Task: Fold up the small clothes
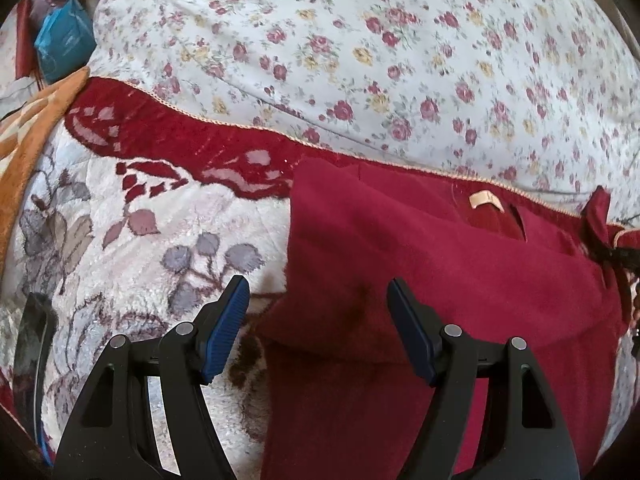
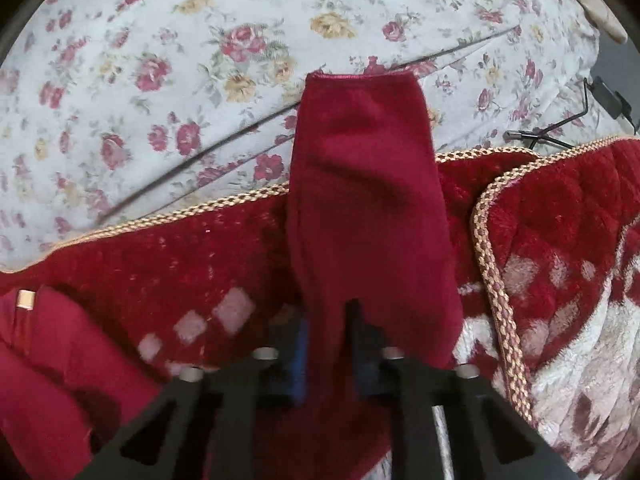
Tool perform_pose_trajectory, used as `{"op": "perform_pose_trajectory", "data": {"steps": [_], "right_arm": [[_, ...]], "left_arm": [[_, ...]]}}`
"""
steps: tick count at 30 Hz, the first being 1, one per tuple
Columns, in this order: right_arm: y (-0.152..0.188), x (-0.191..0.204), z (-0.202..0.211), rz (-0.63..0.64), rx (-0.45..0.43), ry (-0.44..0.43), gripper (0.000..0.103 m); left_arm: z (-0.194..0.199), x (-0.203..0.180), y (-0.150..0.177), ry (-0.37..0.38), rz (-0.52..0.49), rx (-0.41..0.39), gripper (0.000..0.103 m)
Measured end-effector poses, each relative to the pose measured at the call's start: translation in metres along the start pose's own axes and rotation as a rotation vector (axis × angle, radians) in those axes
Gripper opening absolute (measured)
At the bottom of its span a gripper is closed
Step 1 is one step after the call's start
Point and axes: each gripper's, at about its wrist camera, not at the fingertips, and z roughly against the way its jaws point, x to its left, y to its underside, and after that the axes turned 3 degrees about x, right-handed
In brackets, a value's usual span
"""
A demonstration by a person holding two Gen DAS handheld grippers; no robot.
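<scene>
— How are your two tools sitting?

— My left gripper (image 1: 316, 300) tilts down over the red garment (image 1: 420, 264), jaws spread wide, nothing between them. Its left blue pad (image 1: 224, 328) hangs above the plush blanket (image 1: 132, 216), the right one above the red cloth.

— And the other?

— My right gripper (image 2: 326, 344) also points steeply down, jaws pinched together on a sleeve-like part of the garment (image 2: 360, 184). That strip stretches away from the fingers, across the blanket's braided edge (image 2: 180, 210) onto the floral sheet (image 2: 140, 80).

— Where's the rest?

— Lying on the blanket, a pale label (image 1: 484, 200) near its far edge.
</scene>
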Motion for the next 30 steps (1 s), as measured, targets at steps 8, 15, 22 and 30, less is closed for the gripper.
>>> {"op": "perform_pose_trajectory", "data": {"steps": [8,15,22,30], "right_arm": [[0.026,0.011,0.096,0.032,-0.112,-0.275,0.01],[0.102,0.108,0.168,0.331,-0.142,-0.514,0.011],[0.165,0.147,0.14,0.424,0.026,-0.589,0.047],[0.127,0.091,0.154,0.202,-0.13,-0.575,0.051]], "left_arm": [[0.013,-0.001,-0.001,0.049,0.024,-0.045,0.072],[0.013,-0.009,0.003,0.19,0.046,-0.001,0.072],[0.015,-0.029,0.012,0.312,0.005,0.047,0.072],[0.006,-0.086,-0.004,0.307,-0.143,0.075,0.073]]}}
